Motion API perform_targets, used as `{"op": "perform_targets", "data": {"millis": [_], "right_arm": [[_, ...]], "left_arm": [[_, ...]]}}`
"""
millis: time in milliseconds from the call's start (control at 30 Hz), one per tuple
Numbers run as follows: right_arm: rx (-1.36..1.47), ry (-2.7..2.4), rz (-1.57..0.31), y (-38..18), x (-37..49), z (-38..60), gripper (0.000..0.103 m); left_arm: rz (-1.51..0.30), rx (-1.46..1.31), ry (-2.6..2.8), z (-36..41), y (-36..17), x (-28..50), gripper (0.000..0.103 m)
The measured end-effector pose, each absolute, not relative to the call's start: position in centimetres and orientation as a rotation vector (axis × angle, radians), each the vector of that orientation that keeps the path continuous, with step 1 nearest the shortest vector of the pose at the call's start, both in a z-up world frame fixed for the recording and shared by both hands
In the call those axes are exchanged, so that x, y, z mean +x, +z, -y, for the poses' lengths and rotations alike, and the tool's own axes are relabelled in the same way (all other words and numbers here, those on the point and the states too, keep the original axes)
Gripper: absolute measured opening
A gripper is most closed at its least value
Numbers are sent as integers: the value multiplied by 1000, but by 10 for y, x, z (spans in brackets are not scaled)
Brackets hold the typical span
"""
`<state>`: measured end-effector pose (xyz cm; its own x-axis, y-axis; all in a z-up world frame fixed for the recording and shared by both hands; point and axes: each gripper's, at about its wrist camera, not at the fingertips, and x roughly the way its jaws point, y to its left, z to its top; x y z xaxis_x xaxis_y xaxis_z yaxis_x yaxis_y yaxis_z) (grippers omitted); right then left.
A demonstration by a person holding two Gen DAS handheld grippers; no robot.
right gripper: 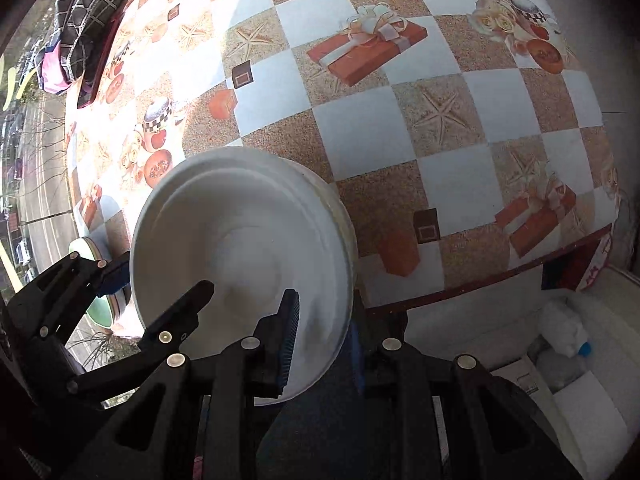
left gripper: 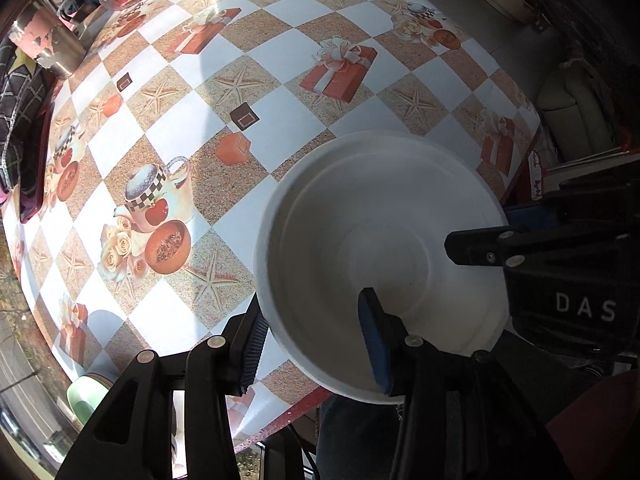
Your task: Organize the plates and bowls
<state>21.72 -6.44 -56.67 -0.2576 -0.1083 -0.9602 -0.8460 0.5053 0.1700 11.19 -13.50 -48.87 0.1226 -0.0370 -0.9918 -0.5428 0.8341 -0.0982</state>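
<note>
White plate overhangs the tablecloth edge. Left gripper straddles its rim, jaws slack; right gripper likewise, grip unclear. Released unsupported, it could tip floorward.

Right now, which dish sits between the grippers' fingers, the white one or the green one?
The white plate: fingers of both grippers straddle its rim. The green bowl sits apart at the table's edge, untouched.
</note>
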Motion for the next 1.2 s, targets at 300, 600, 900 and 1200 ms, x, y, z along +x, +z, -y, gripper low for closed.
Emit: {"op": "perform_targets", "data": {"millis": [300,600,900,1200], "right_arm": [[-654,712,-1751,-576,258,91,102],[-643,677,-1826,-591,249,101,102],[-655,676,-1818,-590,245,101,102],[-672,687,-1821,-592,242,99,102]], "left_arm": [[-1384,-656,555,99,-492,63,75],[-1449,-691,579,103,-506,53,75],[-1453,-682,565,107,-506,58,75],[-1445,-677,563,107,-504,58,75]]}}
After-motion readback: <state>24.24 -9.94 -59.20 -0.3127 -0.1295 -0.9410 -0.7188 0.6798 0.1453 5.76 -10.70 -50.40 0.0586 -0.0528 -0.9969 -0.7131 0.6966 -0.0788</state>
